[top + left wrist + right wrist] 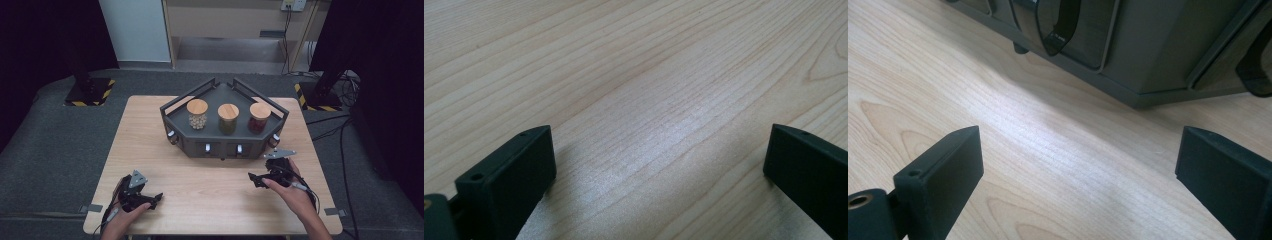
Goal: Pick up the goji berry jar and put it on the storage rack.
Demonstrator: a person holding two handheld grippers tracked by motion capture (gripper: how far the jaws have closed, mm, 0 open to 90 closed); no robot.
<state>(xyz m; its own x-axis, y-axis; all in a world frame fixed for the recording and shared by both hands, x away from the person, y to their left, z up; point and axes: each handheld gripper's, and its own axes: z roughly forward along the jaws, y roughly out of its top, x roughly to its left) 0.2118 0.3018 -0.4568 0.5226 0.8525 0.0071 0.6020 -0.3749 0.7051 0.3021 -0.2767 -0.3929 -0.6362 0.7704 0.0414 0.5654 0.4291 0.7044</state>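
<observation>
The dark, angular metal rack point(225, 142) stood toward the far side of the pale, grained wooden table point(210, 195), holding three cork-lidded glass jars point(228, 118). The right gripper point(256, 180) hovered just before the rack, jaws apart and empty. The left gripper point(156, 199) lay well apart from it, jaws spread wide.

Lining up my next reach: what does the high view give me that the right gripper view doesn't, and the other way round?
High view: three wood-lidded jars on top of the dark drawer rack, plus the left gripper resting near the table's front edge. Right gripper view: a close look at the rack's lower front and a dark looped handle. Both: the wooden table, the rack, and the right gripper, jaws wide and empty.
</observation>
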